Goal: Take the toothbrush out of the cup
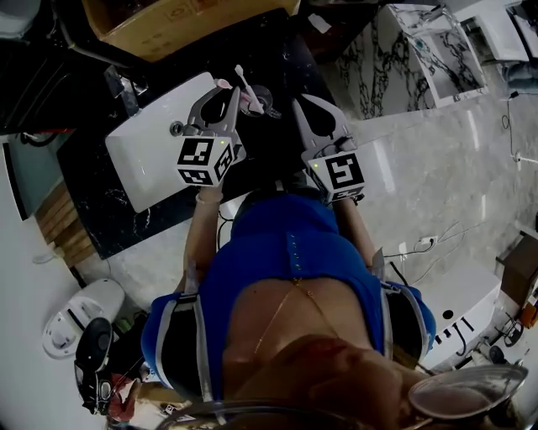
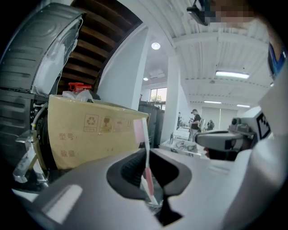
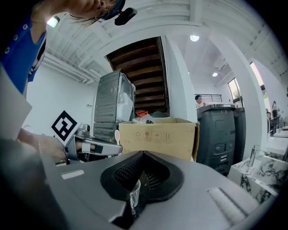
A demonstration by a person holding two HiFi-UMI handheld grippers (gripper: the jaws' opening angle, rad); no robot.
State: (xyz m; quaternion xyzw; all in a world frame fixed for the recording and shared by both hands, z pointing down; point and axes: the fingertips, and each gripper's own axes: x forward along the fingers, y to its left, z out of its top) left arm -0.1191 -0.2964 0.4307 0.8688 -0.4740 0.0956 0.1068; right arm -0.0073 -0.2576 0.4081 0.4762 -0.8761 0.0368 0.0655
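Observation:
A pink and white toothbrush (image 1: 242,86) stands between the closed jaws of my left gripper (image 1: 229,99). In the left gripper view the toothbrush (image 2: 146,152) rises upright out of the jaw notch of the left gripper (image 2: 148,173), and its lower end meets a clear cup (image 2: 155,204). My right gripper (image 1: 299,104) is shut on the rim of that clear cup (image 3: 134,194), which shows between the jaws of the right gripper (image 3: 137,182). The cup (image 1: 264,102) sits between the two grippers' tips. The two grippers are held close together above a dark counter.
A white sink (image 1: 155,151) with a faucet (image 1: 123,89) lies under and to the left of my left gripper. A cardboard box (image 1: 168,21) stands behind it. Dark bins (image 3: 220,130) stand at the right. A marbled white surface (image 1: 437,134) runs to the right.

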